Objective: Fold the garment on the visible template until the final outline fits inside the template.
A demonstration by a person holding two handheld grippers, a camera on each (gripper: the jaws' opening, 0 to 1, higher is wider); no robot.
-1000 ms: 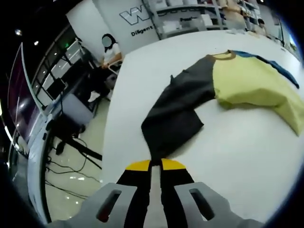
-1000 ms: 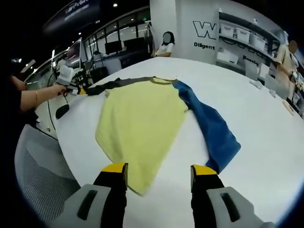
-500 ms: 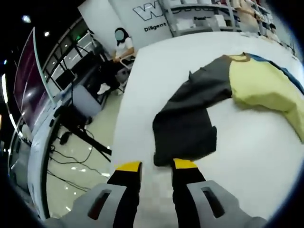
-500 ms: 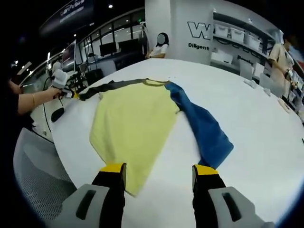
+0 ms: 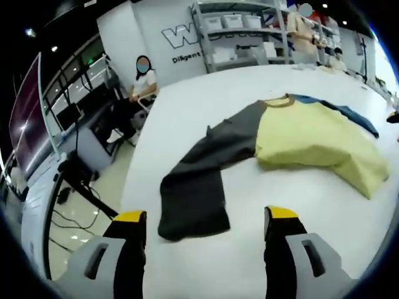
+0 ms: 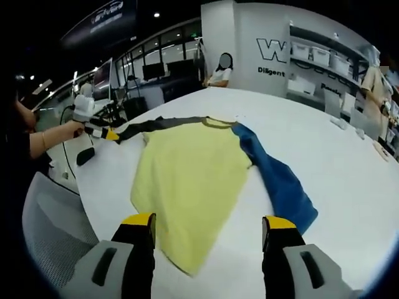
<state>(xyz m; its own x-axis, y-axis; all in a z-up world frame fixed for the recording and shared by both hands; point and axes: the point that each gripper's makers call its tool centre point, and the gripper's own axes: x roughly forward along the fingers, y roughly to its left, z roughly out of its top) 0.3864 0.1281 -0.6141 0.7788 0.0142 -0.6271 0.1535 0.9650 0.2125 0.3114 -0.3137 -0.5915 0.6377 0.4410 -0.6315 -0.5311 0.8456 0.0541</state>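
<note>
Since a second ago: left tool [image 5: 204, 218] was pinched on the grey sleeve's cuff; now its jaws stand spread and the cuff lies free between them.
Left tool: spread, holding nothing, hovering just short of the grey sleeve [image 5: 199, 177].
Right tool [image 6: 209, 223]: spread, empty, poised above the shirt's hem; I judge it has barely shifted.
Shirt [image 6: 193, 180]: flat on the white tabletop [image 6: 349, 187], yellow body in the middle, blue sleeve [image 6: 280, 184] out to its right.
Axis: grey sleeve runs from my left tool's tips away toward the collar; the body runs from my right tool's tips to the collar.
Nearer tool: left for the grey sleeve, right for the hem and blue sleeve.
Template: I cannot make out any outline on the tabletop.
Far off: seated person [image 6: 221, 71], shelves [image 5: 249, 31].
</note>
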